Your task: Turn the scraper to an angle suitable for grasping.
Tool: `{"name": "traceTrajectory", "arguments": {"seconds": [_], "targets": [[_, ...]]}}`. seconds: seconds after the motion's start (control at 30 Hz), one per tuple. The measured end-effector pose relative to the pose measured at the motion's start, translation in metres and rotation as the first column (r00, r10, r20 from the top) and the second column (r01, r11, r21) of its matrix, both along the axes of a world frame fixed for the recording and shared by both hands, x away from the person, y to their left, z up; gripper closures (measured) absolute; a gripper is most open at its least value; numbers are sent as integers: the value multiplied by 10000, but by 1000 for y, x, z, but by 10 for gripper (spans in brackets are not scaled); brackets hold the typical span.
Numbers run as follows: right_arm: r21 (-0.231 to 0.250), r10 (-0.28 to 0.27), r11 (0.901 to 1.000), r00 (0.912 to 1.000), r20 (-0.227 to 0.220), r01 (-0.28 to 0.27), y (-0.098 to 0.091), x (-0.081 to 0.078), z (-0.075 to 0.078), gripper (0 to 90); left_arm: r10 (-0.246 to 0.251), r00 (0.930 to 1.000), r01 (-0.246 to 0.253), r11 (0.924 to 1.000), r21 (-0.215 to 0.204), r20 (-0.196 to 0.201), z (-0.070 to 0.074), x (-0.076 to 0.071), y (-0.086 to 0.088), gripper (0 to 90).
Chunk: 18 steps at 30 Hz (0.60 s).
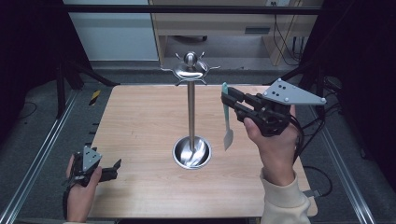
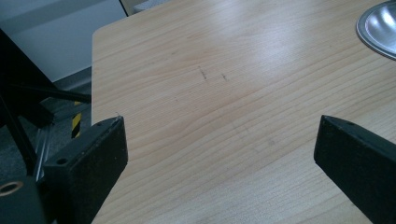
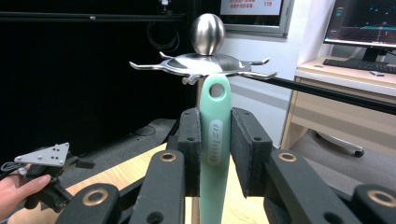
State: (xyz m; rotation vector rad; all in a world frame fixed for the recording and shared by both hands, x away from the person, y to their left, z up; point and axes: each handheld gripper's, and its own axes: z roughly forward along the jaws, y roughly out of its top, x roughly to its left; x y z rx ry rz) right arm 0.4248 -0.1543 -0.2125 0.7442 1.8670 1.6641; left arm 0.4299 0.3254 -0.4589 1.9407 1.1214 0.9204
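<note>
I hold the spatula (image 1: 227, 116) in my right gripper (image 1: 229, 101), with the jaws closed on its green handle, so it hangs upright in the air just right of the rack (image 1: 191, 112), blade down above the tabletop (image 1: 140, 126). In the right gripper view the handle hole (image 3: 216, 90) is just under the hooks (image 3: 254, 74) of the rack top and close to them. I think this is the hanging step: the spatula is lifted and brought to the rack, but it is not yet on a hook. The next move needs a small lift and a careful approach, so one hook tip passes through the hole, and then I release. My left gripper (image 1: 112, 169) rests open at the left edge, holding nothing.
</note>
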Motion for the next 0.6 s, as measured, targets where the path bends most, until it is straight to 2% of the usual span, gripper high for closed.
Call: {"name": "traceTrajectory", "arguments": {"seconds": [0.6], "targets": [[-120, 248, 9996, 9997, 72, -248, 18, 2, -1, 744, -1, 10000, 1, 10000, 20, -16, 0, 0, -1, 25]]}}
